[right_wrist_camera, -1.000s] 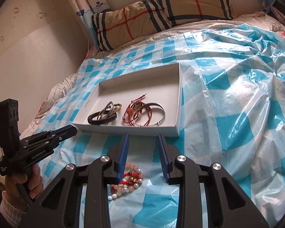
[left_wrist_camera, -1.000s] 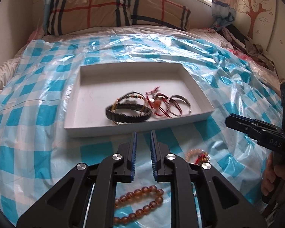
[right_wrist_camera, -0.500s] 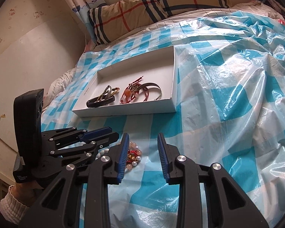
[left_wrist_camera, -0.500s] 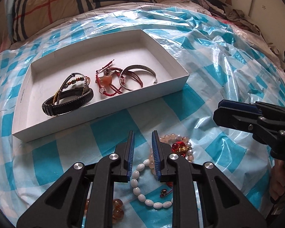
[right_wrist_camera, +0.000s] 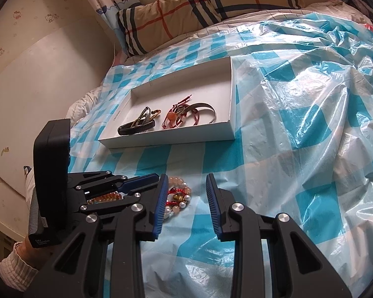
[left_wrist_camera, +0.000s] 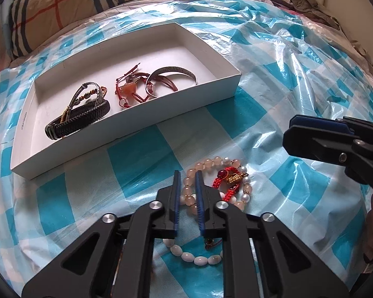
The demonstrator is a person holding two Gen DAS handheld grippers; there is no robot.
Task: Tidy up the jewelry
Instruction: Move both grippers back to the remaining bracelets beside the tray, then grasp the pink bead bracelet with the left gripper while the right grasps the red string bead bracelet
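A white tray [left_wrist_camera: 126,124] on the bed holds a black braided bracelet [left_wrist_camera: 79,120], a red cord bracelet [left_wrist_camera: 128,90] and a silver bangle [left_wrist_camera: 171,75]. In front of it lie a pink bead bracelet [left_wrist_camera: 206,164] with a red and gold charm [left_wrist_camera: 230,177] and a white bead bracelet [left_wrist_camera: 199,259]. My left gripper [left_wrist_camera: 186,186] is slightly open, its fingers straddling the pink beads' left side. My right gripper [right_wrist_camera: 185,186] is open and empty, just right of the beads [right_wrist_camera: 179,195]. The tray also shows in the right wrist view [right_wrist_camera: 166,140].
A crinkled blue-checked plastic sheet [left_wrist_camera: 298,79] covers the bed. A plaid pillow [right_wrist_camera: 211,7] lies at the head by the wall [right_wrist_camera: 37,74]. Amber beads [right_wrist_camera: 104,197] peek out under the left gripper. Clothes [left_wrist_camera: 310,5] are piled at the far right.
My left gripper has swung right and down from the tray's front to the pink bead bracelet, which now sits between its fingers. The right gripper has drawn back slightly.
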